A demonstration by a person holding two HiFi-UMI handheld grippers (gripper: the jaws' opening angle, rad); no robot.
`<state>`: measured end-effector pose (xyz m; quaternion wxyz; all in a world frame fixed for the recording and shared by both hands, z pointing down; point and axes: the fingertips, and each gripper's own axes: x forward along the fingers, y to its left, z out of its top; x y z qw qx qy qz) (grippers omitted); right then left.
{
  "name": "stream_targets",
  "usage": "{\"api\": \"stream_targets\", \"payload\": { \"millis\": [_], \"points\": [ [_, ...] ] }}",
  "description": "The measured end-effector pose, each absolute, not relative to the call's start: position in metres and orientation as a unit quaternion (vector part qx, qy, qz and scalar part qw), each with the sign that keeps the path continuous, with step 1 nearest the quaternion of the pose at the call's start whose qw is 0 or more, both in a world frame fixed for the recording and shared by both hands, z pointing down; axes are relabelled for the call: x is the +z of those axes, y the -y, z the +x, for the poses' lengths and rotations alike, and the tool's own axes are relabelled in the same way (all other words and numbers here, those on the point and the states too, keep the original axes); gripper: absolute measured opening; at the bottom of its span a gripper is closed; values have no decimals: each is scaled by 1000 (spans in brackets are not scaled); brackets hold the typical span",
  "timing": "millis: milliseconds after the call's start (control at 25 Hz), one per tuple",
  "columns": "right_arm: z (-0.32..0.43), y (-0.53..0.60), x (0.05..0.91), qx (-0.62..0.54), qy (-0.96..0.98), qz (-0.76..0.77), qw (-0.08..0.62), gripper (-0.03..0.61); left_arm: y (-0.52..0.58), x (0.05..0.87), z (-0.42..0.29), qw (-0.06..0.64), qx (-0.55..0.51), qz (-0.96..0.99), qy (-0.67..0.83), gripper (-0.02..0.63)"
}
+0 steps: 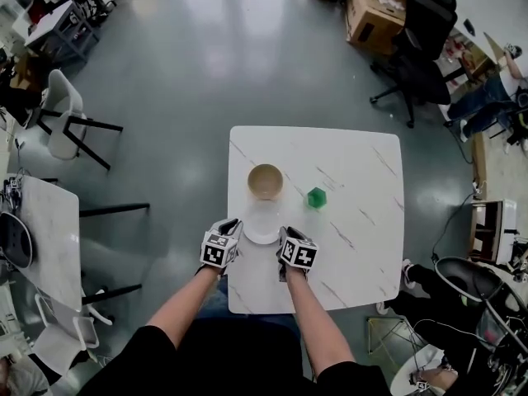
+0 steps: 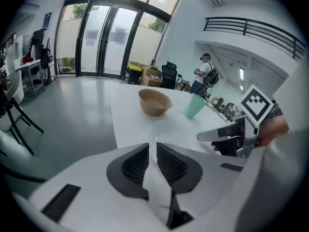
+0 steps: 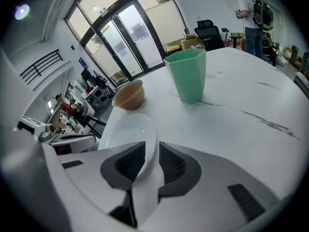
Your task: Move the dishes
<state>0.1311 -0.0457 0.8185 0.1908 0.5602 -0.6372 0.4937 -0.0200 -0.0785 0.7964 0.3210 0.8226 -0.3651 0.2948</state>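
Shallow round white plate (image 1: 262,223) sits flat near the near-left edge of the square white marble-look table (image 1: 363,246), between the two grippers. Left gripper (image 1: 234,224) at the plate's left rim, jaws pressed nearly together and pinching that rim. Right gripper (image 1: 283,234) at the right rim, jaws likewise closed onto the rim, as the right gripper view shows.

Just beyond the plate's far edge: round tan bowl (image 1: 266,181), upright, close enough that contact cannot be told. Right of the bowl and apart from the plate: faceted green plastic cup (image 1: 317,197), upright. Rest of the tabletop bare.

Off the table: grey floor, black office chair (image 1: 417,48) and cardboard box (image 1: 375,7) far right, white chair (image 1: 62,114) far left, second marble-look table (image 1: 49,238) at left.
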Motion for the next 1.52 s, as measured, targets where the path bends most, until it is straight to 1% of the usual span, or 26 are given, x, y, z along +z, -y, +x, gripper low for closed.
{"api": "stream_targets", "payload": {
  "millis": [80, 160, 440, 600, 800, 1080, 1400, 1520],
  "points": [
    [130, 49, 822, 495, 638, 556, 194, 103, 82, 804, -17, 334, 301, 818, 359, 66],
    [131, 48, 825, 498, 637, 554, 195, 103, 83, 813, -13, 342, 306, 815, 354, 83],
    [125, 48, 829, 503, 648, 538, 193, 101, 88, 825, -14, 365, 299, 795, 381, 86],
    [124, 47, 830, 501, 652, 537, 187, 98, 84, 826, -10, 371, 295, 797, 373, 86],
    [127, 45, 828, 528, 633, 537, 180, 77, 79, 823, -10, 389, 295, 789, 374, 78],
    [129, 27, 808, 520, 616, 561, 188, 64, 64, 807, -9, 368, 312, 803, 349, 69],
    [133, -12, 777, 508, 587, 607, 167, 64, 36, 779, 0, 341, 315, 841, 279, 71],
    [142, -25, 772, 506, 583, 615, 162, 64, 24, 775, 9, 319, 327, 852, 255, 71]
  ]
}}
